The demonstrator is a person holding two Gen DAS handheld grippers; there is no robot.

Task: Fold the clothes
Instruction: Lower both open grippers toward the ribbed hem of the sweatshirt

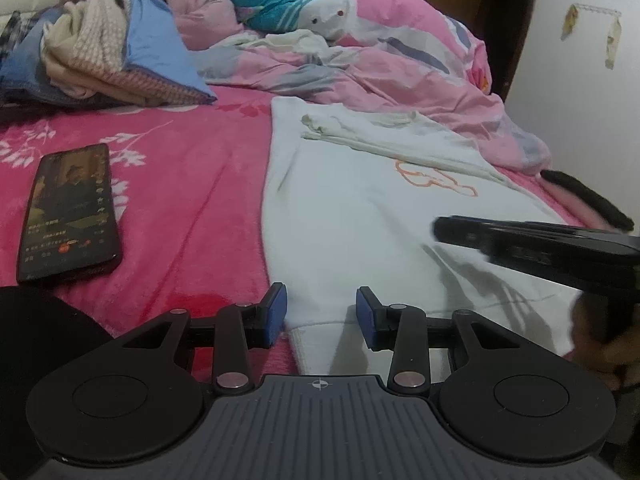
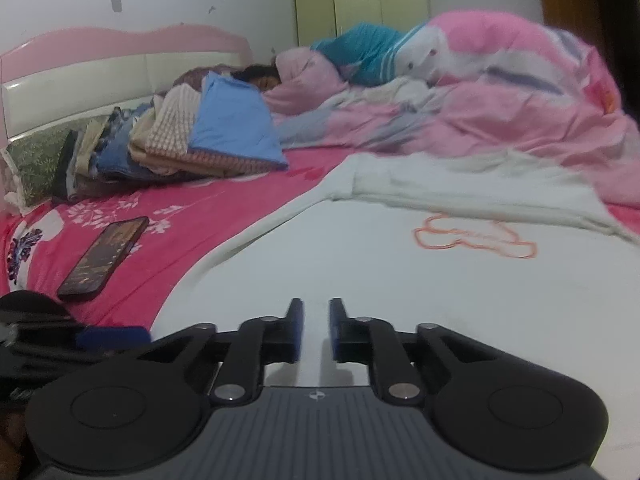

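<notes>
White garment [image 1: 352,224] lengthwise, hem nearest.

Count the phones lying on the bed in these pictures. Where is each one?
1. The phone lies screen up on the pink blanket, beside the white garment. Others could be hidden under the bedding.

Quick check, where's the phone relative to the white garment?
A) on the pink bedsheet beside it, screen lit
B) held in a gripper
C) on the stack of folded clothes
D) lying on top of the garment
A: the phone lies flat on the pink bedsheet, clear of the white garment, and its screen is lit.
</notes>
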